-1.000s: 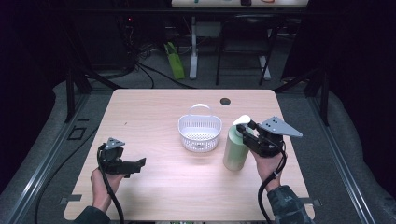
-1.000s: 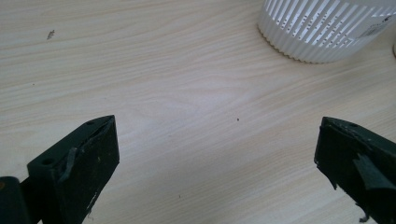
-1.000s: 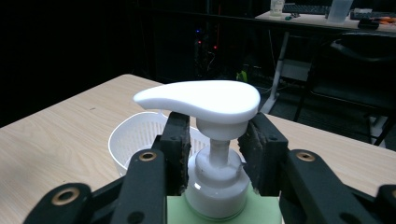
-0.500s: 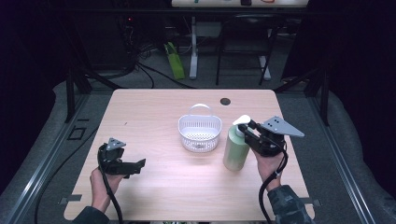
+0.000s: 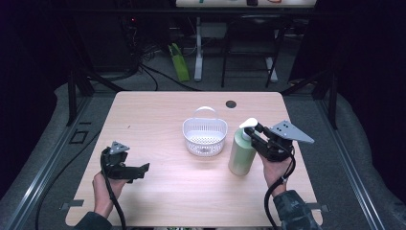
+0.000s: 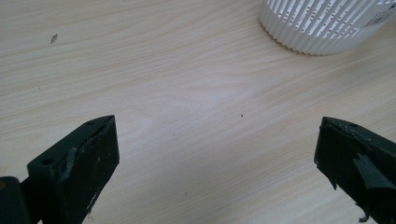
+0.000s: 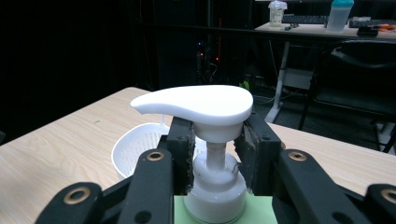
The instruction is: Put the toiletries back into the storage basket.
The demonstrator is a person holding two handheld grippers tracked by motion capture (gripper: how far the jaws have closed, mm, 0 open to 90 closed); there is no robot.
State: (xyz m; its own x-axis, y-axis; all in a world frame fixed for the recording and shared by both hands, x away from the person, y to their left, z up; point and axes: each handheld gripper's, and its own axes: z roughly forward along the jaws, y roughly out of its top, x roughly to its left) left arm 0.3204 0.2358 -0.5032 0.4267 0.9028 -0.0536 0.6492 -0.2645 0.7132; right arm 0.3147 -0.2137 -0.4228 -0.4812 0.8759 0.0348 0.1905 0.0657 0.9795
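High view, green pump bottle (image 5: 242, 155) clamped at its neck by right tool (image 5: 256, 139), white basket (image 5: 205, 136) just beside on surface (image 5: 158, 115), left tool (image 5: 139, 170) held apart, well clear.

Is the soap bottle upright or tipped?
Upright: the soap bottle stands on the table, pump on top, right gripper shut on its neck.

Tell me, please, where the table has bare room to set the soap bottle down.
The table is bare along its far edge behind the basket, across the near strip between the left gripper and the bottle, and left of the basket. It is crowded only where the right gripper clamps the bottle beside the basket.
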